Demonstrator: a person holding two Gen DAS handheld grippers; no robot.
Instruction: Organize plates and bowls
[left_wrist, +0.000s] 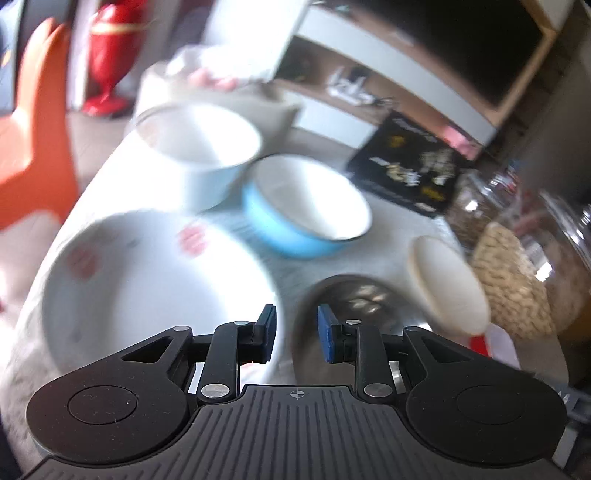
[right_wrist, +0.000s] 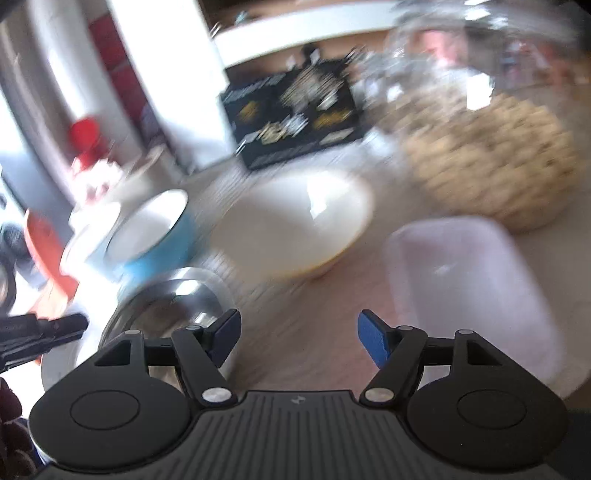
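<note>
A: Where does the left gripper (left_wrist: 296, 334) sit?

B: Low over the bench (left_wrist: 391, 221), its blue pads a narrow gap apart with nothing between them. The large white plate with red marks (left_wrist: 147, 280) lies just ahead and to its left, its rim passing under the left pad. A steel bowl (left_wrist: 354, 295) sits just ahead and slightly right.

A: And further out?

B: A blue bowl (left_wrist: 306, 218) straight ahead beyond the plate, and a pale bowl with a white inside (left_wrist: 199, 140) ahead-left of that one; whether they touch is lost in blur. A cream bowl (left_wrist: 447, 284) stands tilted to the front right, beside a glass jar of nuts (left_wrist: 517, 280).

A: The right gripper (right_wrist: 299, 339)?

B: Spread wide, holding nothing. The steel bowl (right_wrist: 173, 302) is right by its left finger, the cream bowl (right_wrist: 295, 225) ahead of centre, the blue bowl (right_wrist: 151, 236) ahead-left. A clear plastic container (right_wrist: 469, 291) lies close on its right, the nut jar (right_wrist: 491, 162) beyond.
</note>
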